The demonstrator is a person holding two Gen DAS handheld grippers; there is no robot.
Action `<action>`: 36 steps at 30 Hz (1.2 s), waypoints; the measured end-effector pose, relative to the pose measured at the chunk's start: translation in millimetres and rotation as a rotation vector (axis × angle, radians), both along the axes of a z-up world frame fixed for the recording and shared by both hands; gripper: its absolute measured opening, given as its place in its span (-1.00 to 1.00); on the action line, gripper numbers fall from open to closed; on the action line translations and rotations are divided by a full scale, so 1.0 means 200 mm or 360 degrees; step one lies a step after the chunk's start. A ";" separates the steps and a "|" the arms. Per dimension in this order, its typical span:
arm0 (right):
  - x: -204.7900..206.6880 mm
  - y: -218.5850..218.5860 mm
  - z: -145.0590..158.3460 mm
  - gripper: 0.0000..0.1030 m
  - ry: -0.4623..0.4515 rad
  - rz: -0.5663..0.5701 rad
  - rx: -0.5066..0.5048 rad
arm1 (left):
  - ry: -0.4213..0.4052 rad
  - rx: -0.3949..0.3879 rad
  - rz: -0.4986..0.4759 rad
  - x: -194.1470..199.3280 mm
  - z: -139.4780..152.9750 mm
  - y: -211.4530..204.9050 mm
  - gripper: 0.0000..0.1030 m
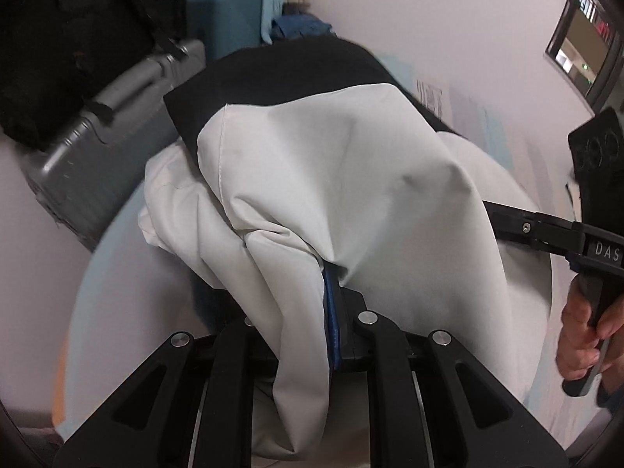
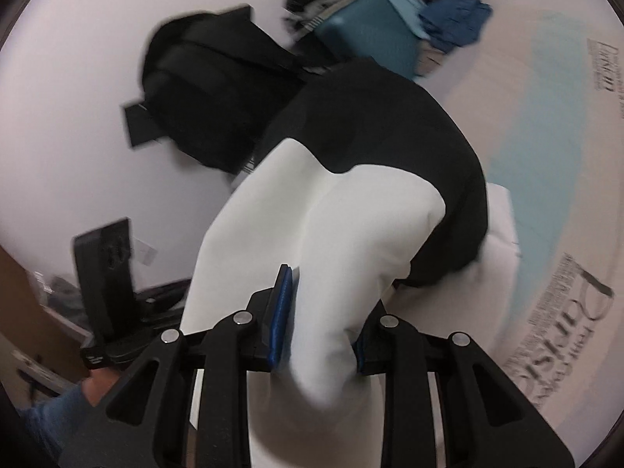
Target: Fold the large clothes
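Behind garment (image 1: 351, 179): suitcases (image 1: 117, 136), backpack (image 2: 210, 97).

The black two-finger left gripper (image 1: 312, 312) points steeply down, its blue-padded jaws pinched on white cloth. The black two-finger right gripper (image 2: 318, 312) tilts down less steeply and clamps white cloth too. A bare hand (image 1: 585, 335) grips the right gripper's handle.

Each fisheye camera sits just behind its own gripper's fingers, looking forward and steeply down, very near the white-and-black garment (image 1: 351, 179) that fills both views. Both share the teal suitcase (image 2: 374, 35) behind, and each catches the opposite gripper at its edge.
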State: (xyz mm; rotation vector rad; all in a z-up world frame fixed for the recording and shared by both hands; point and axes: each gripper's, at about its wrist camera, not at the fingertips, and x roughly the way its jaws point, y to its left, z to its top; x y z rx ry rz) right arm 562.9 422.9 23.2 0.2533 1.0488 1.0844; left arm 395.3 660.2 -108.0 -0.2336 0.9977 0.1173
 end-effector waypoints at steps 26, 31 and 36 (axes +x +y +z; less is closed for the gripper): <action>-0.09 0.14 -0.30 0.14 -0.0140 -0.0082 -0.0522 | 0.0251 0.0242 0.0331 -0.15 -0.39 0.11 -0.15; -0.27 -0.03 -0.20 0.80 -0.0294 -0.0162 -0.0456 | -0.0026 0.0325 0.0402 -0.42 -0.15 -0.01 0.89; -0.52 -0.34 -0.12 0.85 -0.0331 -0.0361 -0.0442 | -0.0163 0.0377 0.0390 -0.78 0.04 -0.30 0.89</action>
